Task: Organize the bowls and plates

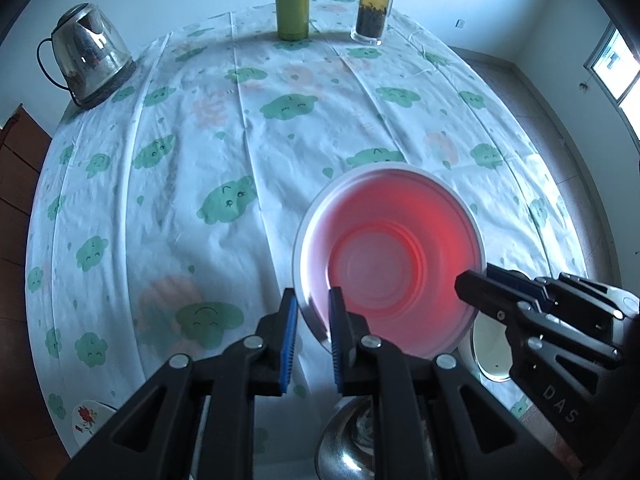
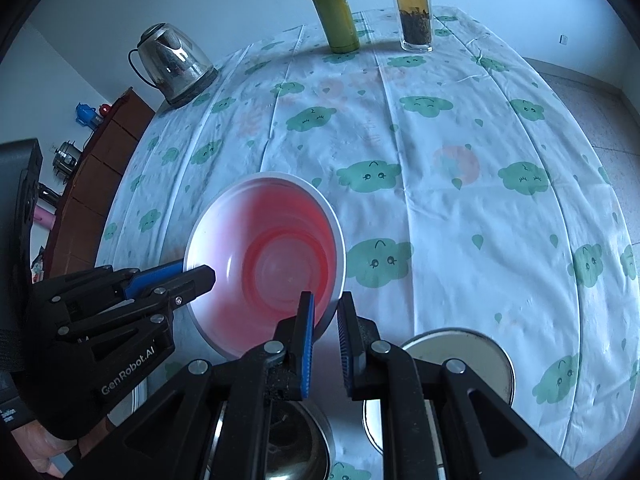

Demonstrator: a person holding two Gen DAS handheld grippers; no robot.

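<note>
A red bowl with a white rim (image 1: 388,256) hangs tilted above the tablecloth, held from both sides. My left gripper (image 1: 313,304) is shut on its near left rim, one blue pad inside and one outside. My right gripper (image 2: 326,304) is shut on the opposite rim in the same way. Each gripper shows in the other's view: the right gripper (image 1: 474,284) at the bowl's right edge, the left gripper (image 2: 196,272) at the red bowl's (image 2: 272,256) left edge. Below the arms sit a steel bowl (image 1: 348,440) and a metal-rimmed dish with a pale inside (image 2: 460,360).
A steel kettle (image 1: 90,54) stands at the table's far left. A green flask (image 1: 292,0) and a glass tea bottle (image 1: 374,4) stand at the far edge. A small flowered plate (image 1: 86,420) lies near left. The cloud-print tablecloth (image 1: 224,128) covers the table.
</note>
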